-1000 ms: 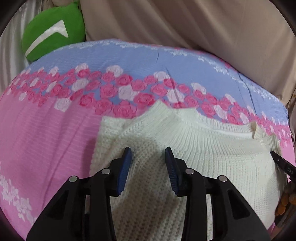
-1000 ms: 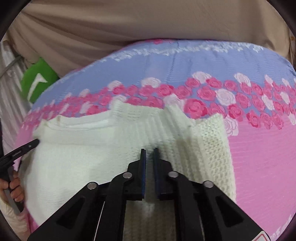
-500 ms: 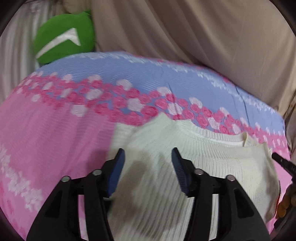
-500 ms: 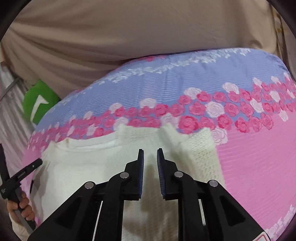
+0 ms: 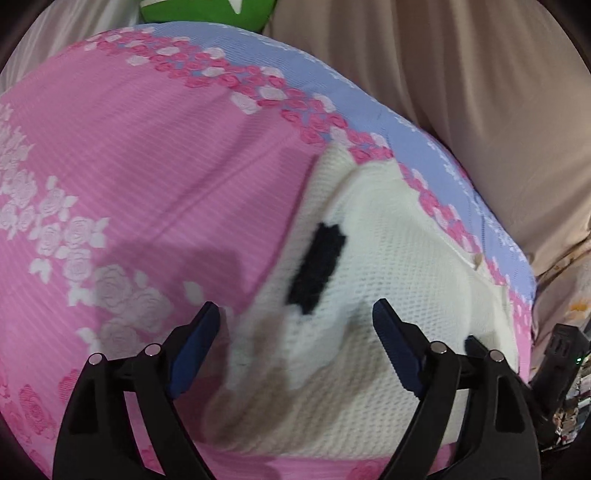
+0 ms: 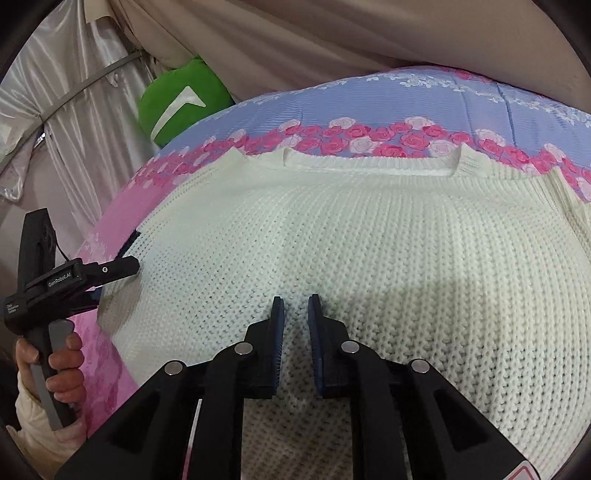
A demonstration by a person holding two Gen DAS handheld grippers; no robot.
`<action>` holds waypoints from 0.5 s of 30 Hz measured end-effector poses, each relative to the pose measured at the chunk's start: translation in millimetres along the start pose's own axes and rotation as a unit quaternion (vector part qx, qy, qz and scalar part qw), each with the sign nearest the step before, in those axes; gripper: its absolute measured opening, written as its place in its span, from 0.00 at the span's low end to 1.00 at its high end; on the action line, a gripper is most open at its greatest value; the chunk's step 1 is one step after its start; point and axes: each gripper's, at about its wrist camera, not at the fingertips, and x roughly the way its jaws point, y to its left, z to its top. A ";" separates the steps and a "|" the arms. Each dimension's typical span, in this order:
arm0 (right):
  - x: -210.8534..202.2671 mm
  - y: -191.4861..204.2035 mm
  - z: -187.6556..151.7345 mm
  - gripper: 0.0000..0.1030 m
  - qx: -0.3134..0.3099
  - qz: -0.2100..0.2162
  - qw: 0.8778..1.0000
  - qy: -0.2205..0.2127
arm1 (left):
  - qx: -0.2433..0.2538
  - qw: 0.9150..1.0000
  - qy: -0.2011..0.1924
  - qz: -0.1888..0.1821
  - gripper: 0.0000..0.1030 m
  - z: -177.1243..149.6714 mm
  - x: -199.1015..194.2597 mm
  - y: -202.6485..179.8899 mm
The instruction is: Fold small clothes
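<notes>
On the bed (image 6: 424, 92), spread with a pink and blue rose-print cover, a cream knit sweater (image 6: 369, 240) lies flat, its ribbed neckline toward the beige curtain (image 6: 332, 33) at the far side. A green cushion (image 6: 181, 99) sits at the bed's far corner. The right tool (image 6: 296, 306) hangs over the sweater's middle, its blue-padded fingers nearly together with a narrow gap and nothing between them. The left tool (image 5: 295, 314) is spread wide above the sweater's edge, near a black patch (image 5: 317, 269) in the knit, holding nothing.
</notes>
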 end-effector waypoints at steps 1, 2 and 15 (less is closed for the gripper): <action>-1.4 -2.2 -2.4 0.10 0.003 0.004 1.000 -0.003 | 0.010 1.000 0.009 -0.003 0.63 1.9 5.0 -7.6; -1.7 -3.9 -3.3 0.10 0.006 0.008 1.000 -0.006 | 0.015 1.000 0.012 0.002 0.46 3.4 6.9 -12.2; -3.7 0.1 -10.4 0.10 0.001 0.007 1.000 -0.017 | 0.194 0.977 -0.080 -0.042 0.24 -2.8 -52.4 -158.8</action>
